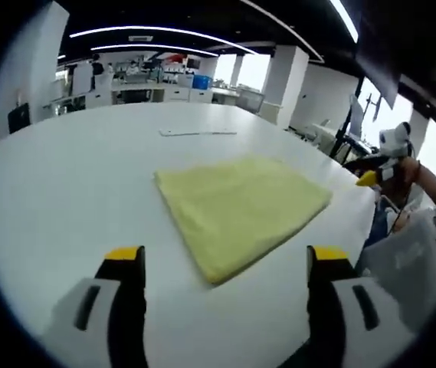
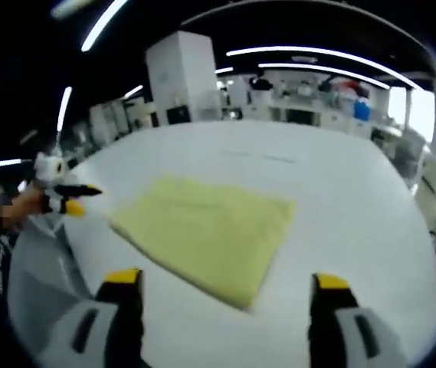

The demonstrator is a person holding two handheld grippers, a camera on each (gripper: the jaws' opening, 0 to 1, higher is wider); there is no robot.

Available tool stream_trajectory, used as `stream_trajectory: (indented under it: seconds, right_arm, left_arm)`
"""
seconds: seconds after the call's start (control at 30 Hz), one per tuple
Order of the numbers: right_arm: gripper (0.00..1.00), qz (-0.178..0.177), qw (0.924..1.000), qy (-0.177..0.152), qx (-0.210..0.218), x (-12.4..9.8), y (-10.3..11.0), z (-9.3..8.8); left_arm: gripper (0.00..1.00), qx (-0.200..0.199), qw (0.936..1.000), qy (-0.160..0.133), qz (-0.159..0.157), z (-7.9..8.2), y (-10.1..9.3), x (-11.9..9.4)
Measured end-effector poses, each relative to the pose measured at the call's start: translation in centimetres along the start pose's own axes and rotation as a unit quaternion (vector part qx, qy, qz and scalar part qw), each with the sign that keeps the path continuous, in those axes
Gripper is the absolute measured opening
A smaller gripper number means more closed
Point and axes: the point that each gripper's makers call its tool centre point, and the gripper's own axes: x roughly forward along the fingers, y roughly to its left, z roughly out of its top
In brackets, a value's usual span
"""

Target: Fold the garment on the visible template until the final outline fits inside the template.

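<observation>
Cloth, yellow and folded flat mid-table, looked soft, light and limp (best pinched at a corner), both grippers hovering with jaws apart.

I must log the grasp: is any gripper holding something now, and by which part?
Nothing is held. The left gripper and the right gripper are open above the table, apart from the cloth.

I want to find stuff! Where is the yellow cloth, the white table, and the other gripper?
yellow cloth (image 1: 237,211), left gripper view, middle of its top.
white table (image 1: 64,192), left gripper view, bare surface.
right gripper (image 1: 372,177), left gripper view, yellow tips of its fingers.
</observation>
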Motion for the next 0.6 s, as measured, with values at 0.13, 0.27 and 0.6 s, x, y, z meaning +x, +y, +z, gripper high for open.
stream_trajectory:
  seconds: [0.13, 0.27, 0.6]
  right_arm:
    - [0.96, 0.007, 0.9999, -0.011, 0.001, -1.0, 0.6, 1.0]
    - [0.99, 0.014, 0.9997, -0.022, 0.006, -2.1, 1.3, 1.9]
    - [0.99, 0.011, 0.9999, -0.005, 0.002, -4.1, 2.0, 0.9]
  left_arm:
    - [0.97, 0.015, 0.9999, 0.002, 0.002, 0.7, -0.3, -1.0]
    - [0.96, 0.015, 0.9996, -0.025, -0.007, 1.8, -0.5, -1.8]
    - [0.99, 0.038, 0.9992, -0.014, -0.001, 1.7, -1.0, -3.6]
